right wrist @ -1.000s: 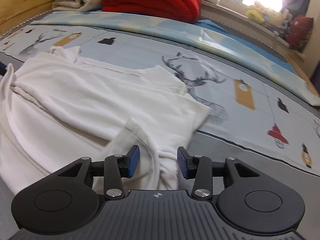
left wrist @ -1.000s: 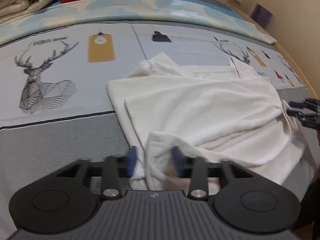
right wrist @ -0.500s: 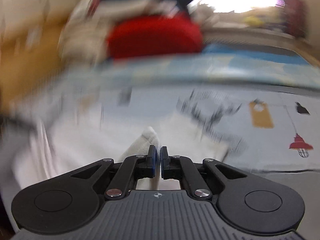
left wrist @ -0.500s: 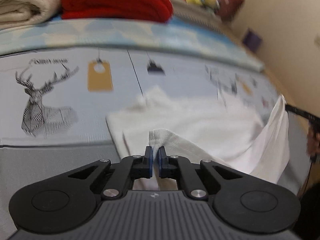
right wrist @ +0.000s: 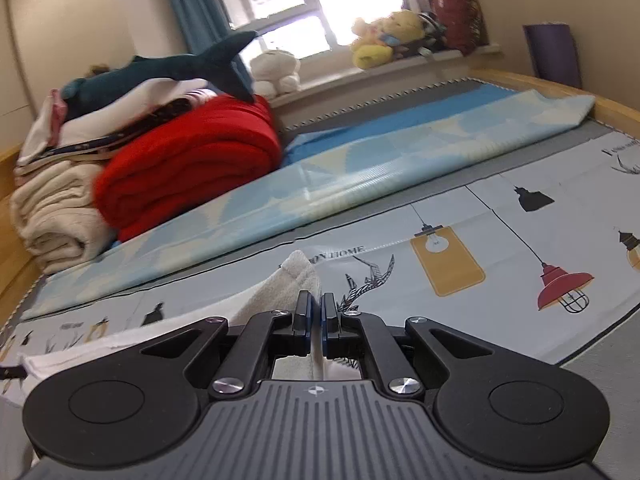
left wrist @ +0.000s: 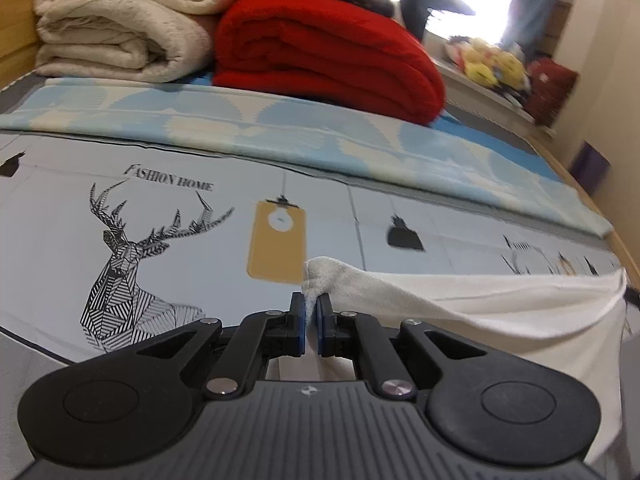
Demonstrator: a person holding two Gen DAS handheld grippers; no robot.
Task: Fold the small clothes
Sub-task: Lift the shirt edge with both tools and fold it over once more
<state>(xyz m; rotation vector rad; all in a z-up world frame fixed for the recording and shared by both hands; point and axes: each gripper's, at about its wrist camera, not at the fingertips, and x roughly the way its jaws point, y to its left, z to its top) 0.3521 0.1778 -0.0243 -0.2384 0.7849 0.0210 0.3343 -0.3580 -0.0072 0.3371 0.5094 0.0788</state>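
With both grippers lifted off the bed (left wrist: 48, 208), each one has a corner of the white garment (left wrist: 500, 308) pinched.

Left gripper (left wrist: 310, 316): fingers (left wrist: 297, 322) pressed nearly together, a thin strip of cloth clamped in the gap. A bunched, towel-textured corner sticks up just past the tips. From there the cloth runs right and down, hanging as a slack sheet toward the right edge of the view, where it rises to a second peak. That peak is too near the frame edge to tell what holds it.

Right gripper (right wrist: 316, 316): fingers (right wrist: 331, 320) likewise closed on cloth, a narrow fold showing between the blue pads. The garment (right wrist: 276, 292) corner pokes up just ahead of the tips and leans left. The rest trails away left and down along the lower left of the view, with a hemmed edge visible near the frame border.

So the garment hangs between the two grippers, one pinched corner at each, the middle sagging. Whether the low part touches the bed: cannot tell.

Bed sheet is printed with a deer (left wrist: 128, 264), lamps and yellow tags. A pale blue quilt (left wrist: 320, 136) lies folded along the far side. Behind it, a red blanket (left wrist: 328, 48) sits beside a cream blanket (left wrist: 120, 24). A plush shark (right wrist: 160, 72) lies on that pile in the right view. Plush toys (right wrist: 384, 36) sit on the window sill.
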